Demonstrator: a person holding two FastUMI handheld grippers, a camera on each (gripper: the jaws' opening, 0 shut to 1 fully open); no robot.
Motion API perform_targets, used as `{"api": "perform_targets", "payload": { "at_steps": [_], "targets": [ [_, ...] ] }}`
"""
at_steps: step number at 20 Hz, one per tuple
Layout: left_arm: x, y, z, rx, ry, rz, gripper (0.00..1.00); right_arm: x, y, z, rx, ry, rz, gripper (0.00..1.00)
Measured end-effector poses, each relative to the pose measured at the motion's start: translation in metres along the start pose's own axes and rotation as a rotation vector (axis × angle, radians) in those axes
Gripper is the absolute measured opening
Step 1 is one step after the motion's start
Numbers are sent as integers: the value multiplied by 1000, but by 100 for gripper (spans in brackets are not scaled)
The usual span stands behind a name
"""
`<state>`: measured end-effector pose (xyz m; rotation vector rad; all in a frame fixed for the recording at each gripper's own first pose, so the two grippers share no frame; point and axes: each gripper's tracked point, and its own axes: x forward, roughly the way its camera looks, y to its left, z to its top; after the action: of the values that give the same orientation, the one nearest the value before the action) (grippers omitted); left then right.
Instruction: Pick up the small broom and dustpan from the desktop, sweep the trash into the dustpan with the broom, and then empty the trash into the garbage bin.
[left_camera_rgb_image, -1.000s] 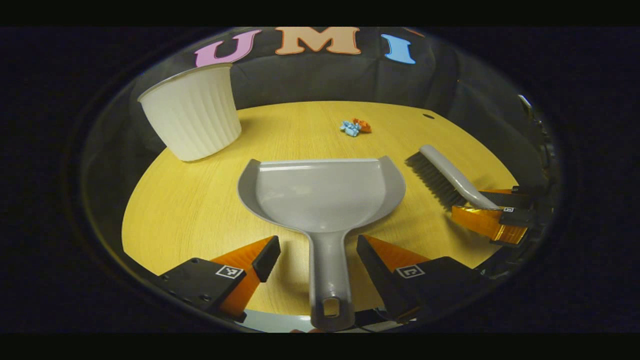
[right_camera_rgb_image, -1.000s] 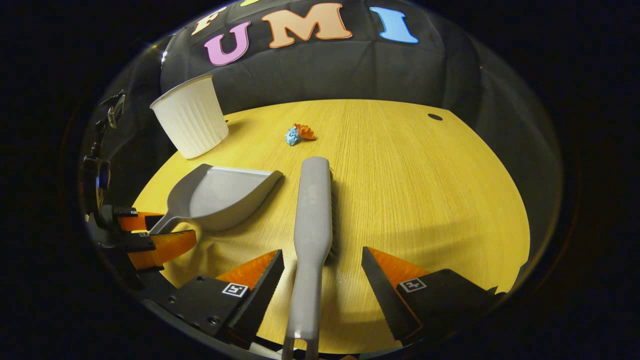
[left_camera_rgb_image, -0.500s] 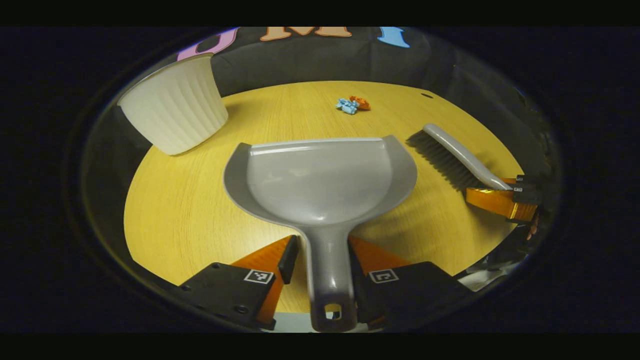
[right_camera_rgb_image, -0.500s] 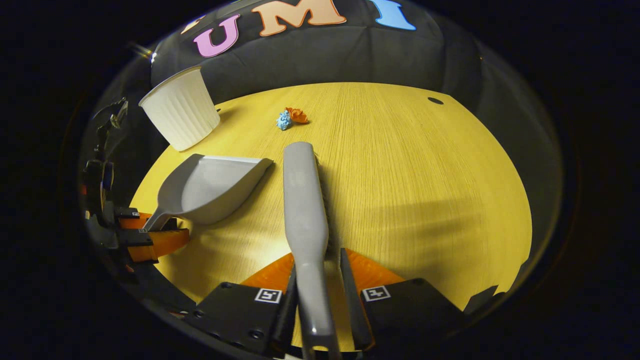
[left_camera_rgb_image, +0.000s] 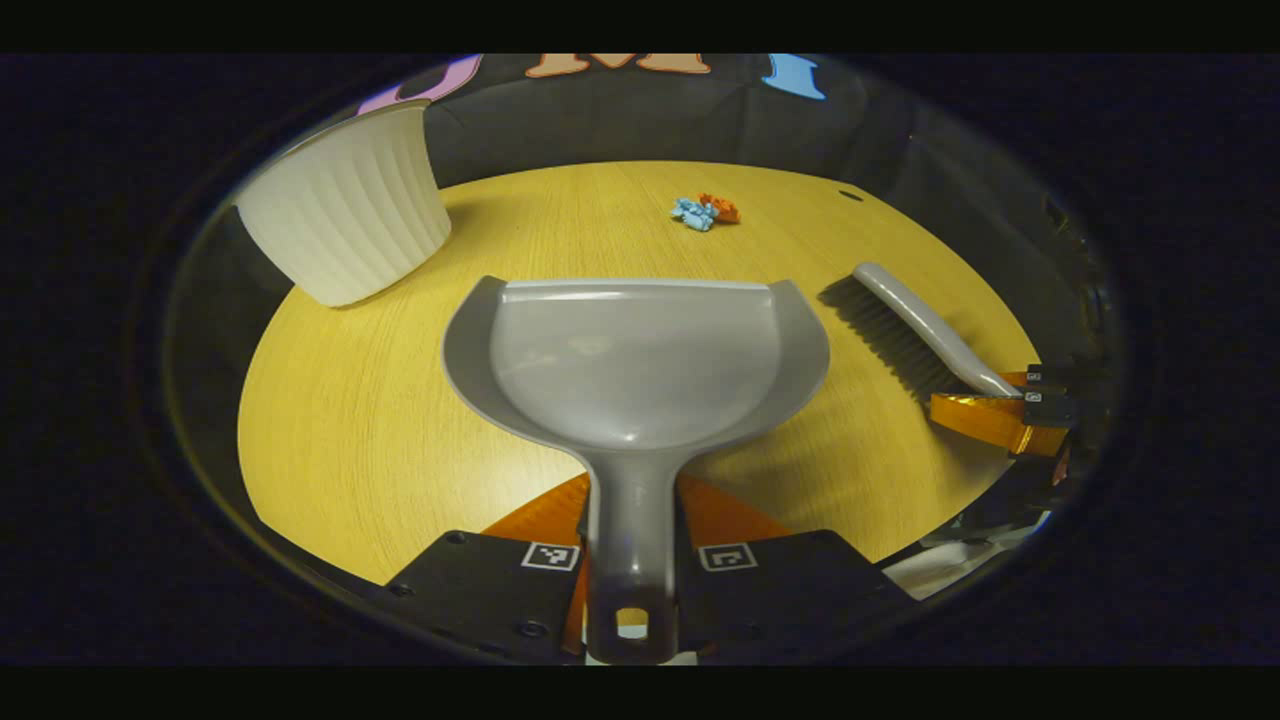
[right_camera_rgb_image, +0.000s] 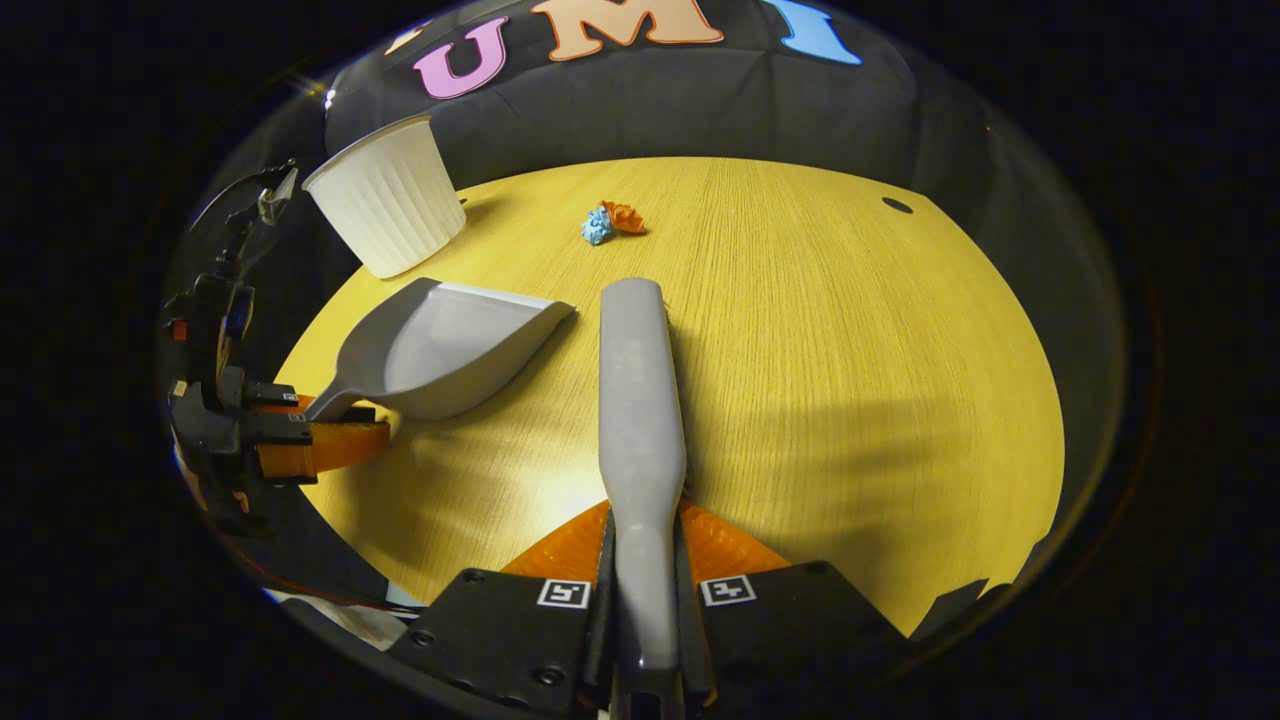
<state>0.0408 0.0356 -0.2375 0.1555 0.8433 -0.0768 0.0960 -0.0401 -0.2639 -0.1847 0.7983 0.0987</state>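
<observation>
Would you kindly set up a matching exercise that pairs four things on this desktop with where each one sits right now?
Things:
1. dustpan
2. broom
3. trash
4. garbage bin

Places or states:
A. loose on the desktop, far side
B. handle clamped in the right claw
C. standing at the far left edge of the desktop
D. handle clamped in the left claw

Pairs: 1-D, 2-B, 3-A, 4-C

Glossy smooth grey plastic dustpan (left_camera_rgb_image: 635, 360) & broom (right_camera_rgb_image: 640, 400), matt wood-grain desktop (right_camera_rgb_image: 850, 350), ribbed white bin (left_camera_rgb_image: 340, 225).
</observation>
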Motion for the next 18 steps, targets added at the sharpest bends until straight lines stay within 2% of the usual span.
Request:
{"api": "perform_targets", "payload": {
  "at_steps": [3, 8, 12, 18],
  "targets": [
    [-10, 4, 12, 3, -30, -25, 29, -7, -2, 16, -1, -34, 1, 24],
    [-25, 22, 31, 103, -25, -51, 29, -30, -13, 66, -43, -113, -7, 24],
    [-29, 44, 68, 213, -35, -61, 29, -27, -27, 123, -87, -160, -25, 24],
    [-9, 74, 115, 459, 0, -33, 30, 22, -42, 182, -125, -132, -66, 24]
  ]
}}
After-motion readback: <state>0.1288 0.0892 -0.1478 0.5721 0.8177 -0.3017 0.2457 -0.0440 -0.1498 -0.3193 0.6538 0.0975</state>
